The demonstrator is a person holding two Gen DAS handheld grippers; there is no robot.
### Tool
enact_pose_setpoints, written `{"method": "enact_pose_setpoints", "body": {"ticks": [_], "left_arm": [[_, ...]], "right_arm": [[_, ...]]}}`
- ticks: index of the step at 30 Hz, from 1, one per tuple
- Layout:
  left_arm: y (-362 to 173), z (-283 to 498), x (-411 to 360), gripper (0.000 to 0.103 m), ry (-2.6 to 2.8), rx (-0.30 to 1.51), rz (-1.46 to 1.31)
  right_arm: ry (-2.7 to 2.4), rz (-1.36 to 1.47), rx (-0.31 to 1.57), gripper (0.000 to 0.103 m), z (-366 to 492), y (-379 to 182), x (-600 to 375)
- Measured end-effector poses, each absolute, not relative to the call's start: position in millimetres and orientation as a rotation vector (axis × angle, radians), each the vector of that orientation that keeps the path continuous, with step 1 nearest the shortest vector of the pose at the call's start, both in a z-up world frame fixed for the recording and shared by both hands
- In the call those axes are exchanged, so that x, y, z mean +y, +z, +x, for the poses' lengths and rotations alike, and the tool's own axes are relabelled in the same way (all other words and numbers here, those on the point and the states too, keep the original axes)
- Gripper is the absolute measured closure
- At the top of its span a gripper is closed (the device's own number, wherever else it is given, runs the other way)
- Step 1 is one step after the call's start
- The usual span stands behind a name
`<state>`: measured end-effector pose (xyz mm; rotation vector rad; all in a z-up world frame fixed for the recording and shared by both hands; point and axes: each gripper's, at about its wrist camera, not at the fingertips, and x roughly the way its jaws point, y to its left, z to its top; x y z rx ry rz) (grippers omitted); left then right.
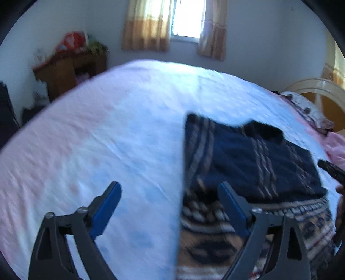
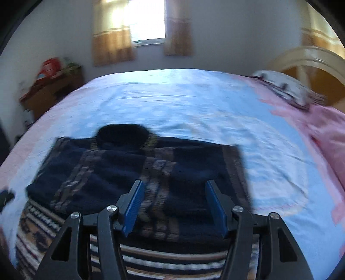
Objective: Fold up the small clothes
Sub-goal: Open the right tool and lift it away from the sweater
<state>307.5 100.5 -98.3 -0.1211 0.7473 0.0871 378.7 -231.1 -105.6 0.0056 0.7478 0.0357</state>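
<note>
A dark patterned sweater [image 2: 138, 176] is laid flat on the bed [image 2: 194, 103], partly folded, with its navy upper part lying over a banded tan-and-white hem nearest the cameras and the collar pointing toward the window [image 2: 146, 19]. The step in hand is judged to be the next fold of the body, and it is best done by taking the near hem at two matching points, one per gripper, so that the edge is lifted level and carried over toward the collar without skewing. The knit looks thick and slack, so a full pinch through both layers is advised rather than a nip at the top layer only, and the fold should be laid down before release so that the straight left edge is kept. The left gripper [image 1: 170, 189] is held above the sweater's left edge, its jaws spread wide, with nothing between them and no contact that can be made out. The right gripper [image 2: 174, 185] is poised over the middle of the sweater, its jaws apart and empty; whether the tips brush the knit cannot be told through the blur.
</note>
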Motion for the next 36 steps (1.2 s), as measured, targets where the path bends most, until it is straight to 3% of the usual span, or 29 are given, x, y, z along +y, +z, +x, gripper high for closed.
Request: {"method": "enact_pose_setpoints", "body": {"ticks": [9,20,25,30,36], "left_arm": [[-157,357,97,0.004,0.117,0.920,0.032],[-153,341,97,0.000,0.136,0.869,0.010],[-123,330,94,0.000,0.178,0.724,-0.004],[-155,359,65,0.000,0.149,0.881,0.123],[-146,351,75,0.000,0.153,0.870,0.073]], "right_arm": [[0.040,-0.082,0.957,0.045,409,-165,-212],[0.028,-0.031,0.930,0.046,404,-165,-250],[0.044,0.022,0.865,0.045,388,-151,-255],[0.005,-0.019,0.909,0.045,398,-165,-255],[0.019,-0.030,0.901,0.045,386,-161,-262]]}}
